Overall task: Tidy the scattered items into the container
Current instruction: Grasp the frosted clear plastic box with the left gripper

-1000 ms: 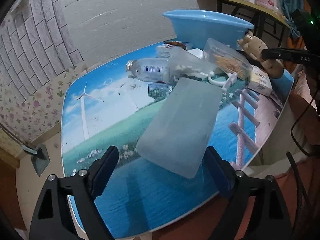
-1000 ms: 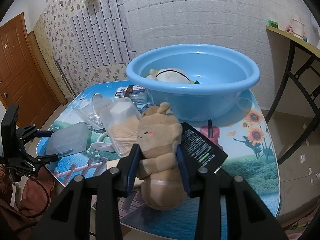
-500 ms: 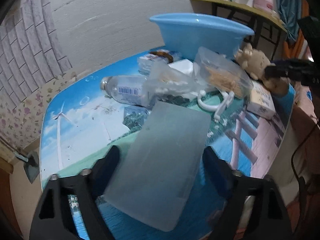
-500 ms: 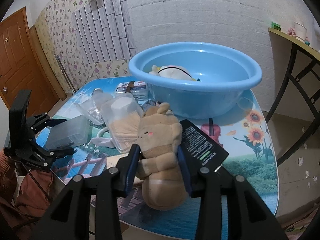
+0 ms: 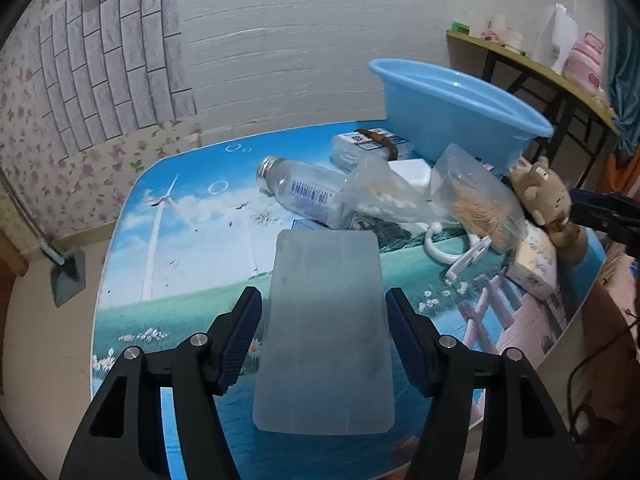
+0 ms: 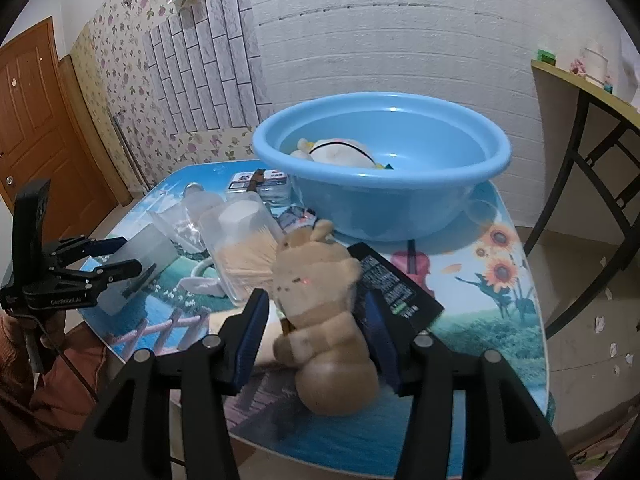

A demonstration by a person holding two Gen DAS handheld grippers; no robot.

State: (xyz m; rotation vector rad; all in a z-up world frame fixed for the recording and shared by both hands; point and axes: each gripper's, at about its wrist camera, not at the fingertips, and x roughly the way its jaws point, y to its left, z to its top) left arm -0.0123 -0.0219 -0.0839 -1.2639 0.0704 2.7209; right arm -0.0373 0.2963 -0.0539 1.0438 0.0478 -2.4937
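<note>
A frosted plastic box (image 5: 324,280) lies flat near the table's front edge. My left gripper (image 5: 324,320) straddles it with its jaws closing, and a thin gap still shows on each side. The right wrist view shows that left gripper (image 6: 116,256) around the box (image 6: 148,248) at the left. A tan plush toy (image 6: 320,280) sits on the table between the jaws of my right gripper (image 6: 316,308), which are opening; the left pad stands clear of it. The blue basin (image 6: 380,204) stands behind, holding a white plush (image 6: 336,150).
Between the box and the basin (image 5: 460,108) lie a clear bottle (image 5: 304,192), a bag of swabs (image 5: 384,192), a toothpick container (image 5: 476,196), a white hook (image 5: 440,240) and a small carton (image 5: 532,260). A black box (image 6: 392,280) leans beside the plush. A side table (image 6: 580,84) stands at the right.
The left jaws have narrowed around the frosted box and the gripper has rolled square to it. The right jaws have widened, easing off the plush toy.
</note>
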